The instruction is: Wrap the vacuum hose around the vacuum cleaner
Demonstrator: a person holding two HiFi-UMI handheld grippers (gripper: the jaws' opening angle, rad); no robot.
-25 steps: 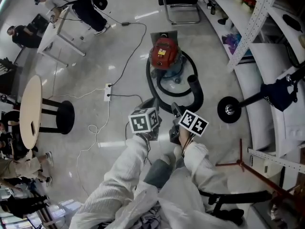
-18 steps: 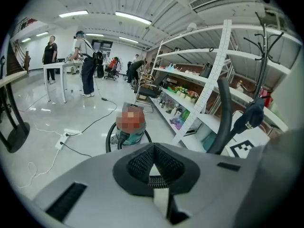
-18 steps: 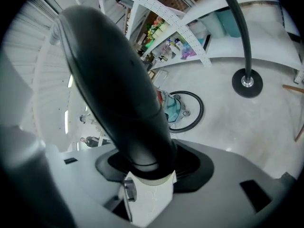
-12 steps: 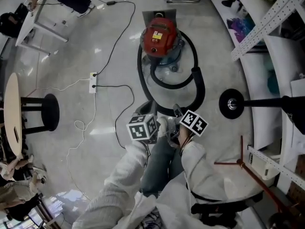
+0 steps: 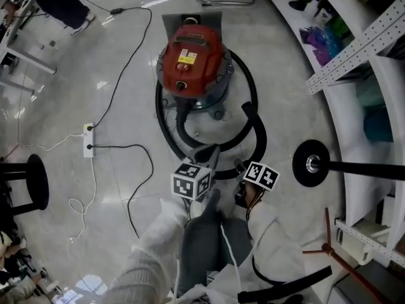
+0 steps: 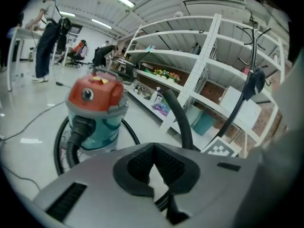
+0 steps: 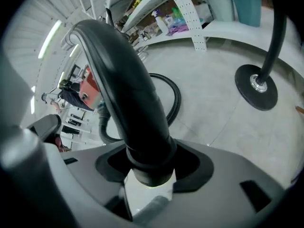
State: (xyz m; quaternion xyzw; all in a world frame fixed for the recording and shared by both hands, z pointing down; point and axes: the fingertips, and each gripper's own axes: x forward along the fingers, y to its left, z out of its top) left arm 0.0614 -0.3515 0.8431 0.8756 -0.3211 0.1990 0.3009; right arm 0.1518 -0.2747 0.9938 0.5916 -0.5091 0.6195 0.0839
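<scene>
Clamping the hose (image 7: 124,95) stand the right tongs (image 7: 149,169); left tongs (image 6: 152,161) look closed.

Your vacuum cleaner (image 5: 190,59) had a red top over a teal body, and its hose (image 5: 256,128) was black. The marker cube (image 5: 190,183) showed black-and-white squares. Your sleeves (image 5: 158,246) were white and the floor (image 5: 63,106) glossy pale grey.

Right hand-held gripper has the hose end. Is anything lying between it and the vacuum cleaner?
Nothing foreign. Only the hose itself lies looped on the floor between the right hand-held gripper and the vacuum cleaner; the power strip sits off left, the stand base off right.
</scene>
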